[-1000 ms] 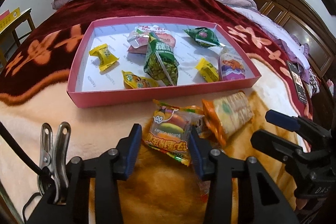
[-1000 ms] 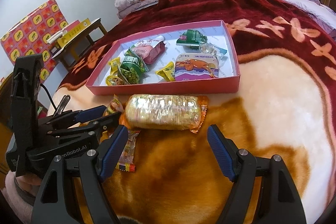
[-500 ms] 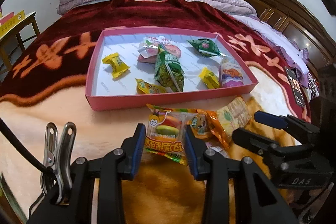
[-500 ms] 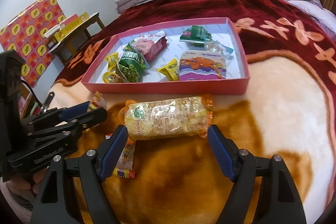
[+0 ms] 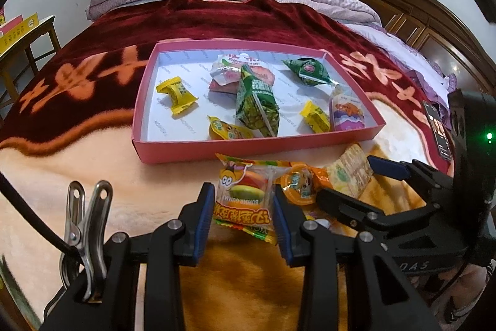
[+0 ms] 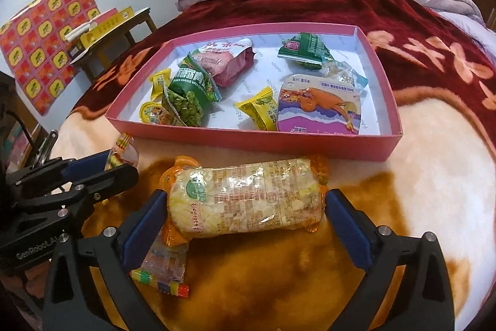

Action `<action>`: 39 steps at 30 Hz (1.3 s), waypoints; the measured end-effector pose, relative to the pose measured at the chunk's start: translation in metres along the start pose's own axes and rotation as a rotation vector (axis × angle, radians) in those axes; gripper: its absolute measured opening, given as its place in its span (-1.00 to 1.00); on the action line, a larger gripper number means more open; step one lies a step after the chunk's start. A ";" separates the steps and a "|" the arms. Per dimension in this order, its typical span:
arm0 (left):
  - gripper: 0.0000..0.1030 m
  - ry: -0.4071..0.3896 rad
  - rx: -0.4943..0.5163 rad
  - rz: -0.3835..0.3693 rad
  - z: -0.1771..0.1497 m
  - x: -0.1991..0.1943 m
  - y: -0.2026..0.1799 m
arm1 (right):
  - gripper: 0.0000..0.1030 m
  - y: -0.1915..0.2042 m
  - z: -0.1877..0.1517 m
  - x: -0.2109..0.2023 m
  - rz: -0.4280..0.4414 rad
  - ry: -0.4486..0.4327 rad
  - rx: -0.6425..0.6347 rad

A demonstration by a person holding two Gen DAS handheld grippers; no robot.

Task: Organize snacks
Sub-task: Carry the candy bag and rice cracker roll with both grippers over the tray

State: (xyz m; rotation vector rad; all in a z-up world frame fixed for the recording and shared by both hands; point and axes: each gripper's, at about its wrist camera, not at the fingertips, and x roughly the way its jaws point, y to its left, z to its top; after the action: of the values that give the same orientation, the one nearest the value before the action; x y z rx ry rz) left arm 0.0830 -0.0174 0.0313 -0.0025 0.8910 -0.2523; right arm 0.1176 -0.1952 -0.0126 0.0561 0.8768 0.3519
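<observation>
Left gripper [image 5: 243, 211]: closed onto the burger gummy packet [image 5: 245, 196]; the slick film could be slid out
Right gripper [image 6: 245, 225]: jaws just opened wide, holding nothing, straddling the rice cracker pack [image 6: 248, 199]; its ends could be crushed
Pink box [image 5: 248, 149]: near wall could be knocked

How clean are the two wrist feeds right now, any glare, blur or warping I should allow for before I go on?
Left wrist view: sharp at centre, heavy fisheye bowing of the pink cardboard tray, black vignette in the corners, a green indicator light glowing at the right edge. Right wrist view: glare on the long clear-wrapped cracker pack washes out part of its print; the red patterned blanket curves strongly toward the edges.
</observation>
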 end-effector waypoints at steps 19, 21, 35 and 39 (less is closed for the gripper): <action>-0.26 -0.042 -0.001 0.003 0.002 -0.016 -0.002 | 0.78 -0.005 -0.005 -0.028 -0.012 -0.044 0.031; -0.26 -0.051 0.002 0.004 0.003 -0.019 -0.003 | 0.78 -0.003 -0.003 -0.032 -0.010 -0.054 0.026; -0.26 -0.110 0.011 0.028 0.028 -0.027 0.003 | 0.79 0.002 0.016 -0.043 0.001 -0.094 -0.012; -0.26 -0.121 0.010 0.032 0.039 -0.024 0.007 | 0.79 0.003 0.024 -0.042 -0.001 -0.101 -0.024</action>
State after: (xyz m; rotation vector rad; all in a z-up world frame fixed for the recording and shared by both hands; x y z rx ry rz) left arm 0.1002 -0.0093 0.0740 0.0057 0.7690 -0.2247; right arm 0.1108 -0.2041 0.0348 0.0504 0.7729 0.3554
